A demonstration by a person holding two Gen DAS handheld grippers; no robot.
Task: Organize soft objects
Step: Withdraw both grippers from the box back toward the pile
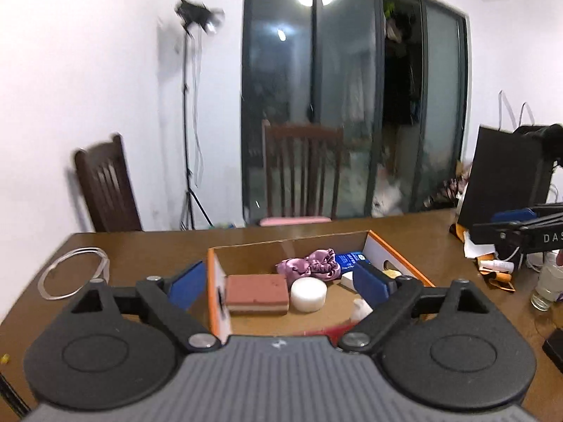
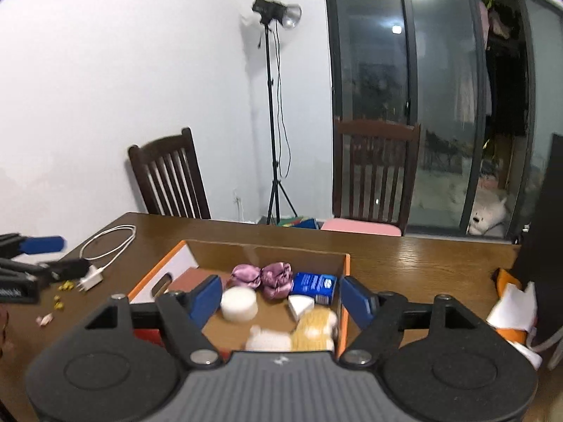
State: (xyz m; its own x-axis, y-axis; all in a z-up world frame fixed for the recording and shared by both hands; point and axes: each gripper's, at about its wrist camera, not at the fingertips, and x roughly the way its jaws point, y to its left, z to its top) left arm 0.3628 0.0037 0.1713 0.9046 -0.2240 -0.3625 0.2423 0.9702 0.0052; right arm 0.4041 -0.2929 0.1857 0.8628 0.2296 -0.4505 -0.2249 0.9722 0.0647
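An orange-edged cardboard box (image 1: 401, 256) (image 2: 346, 263) sits on the brown table. It holds a pink-brown sponge (image 1: 257, 293), a white foam disc (image 1: 308, 294) (image 2: 239, 303), a purple satin scrunchie (image 1: 311, 266) (image 2: 263, 277), a blue packet (image 1: 348, 261) (image 2: 313, 286), a white wedge (image 2: 301, 305) and a yellow-white plush toy (image 2: 302, 332). My left gripper (image 1: 279, 286) is open and empty, straddling the box's left wall. My right gripper (image 2: 279, 299) is open and empty above the box's near right part.
A white cable (image 1: 72, 276) (image 2: 105, 246) with a charger lies on the table's left. A glass (image 1: 547, 286) and orange-white clutter (image 2: 513, 306) are on the right by a black panel (image 1: 506, 176). Two wooden chairs (image 2: 374, 172) stand behind the table.
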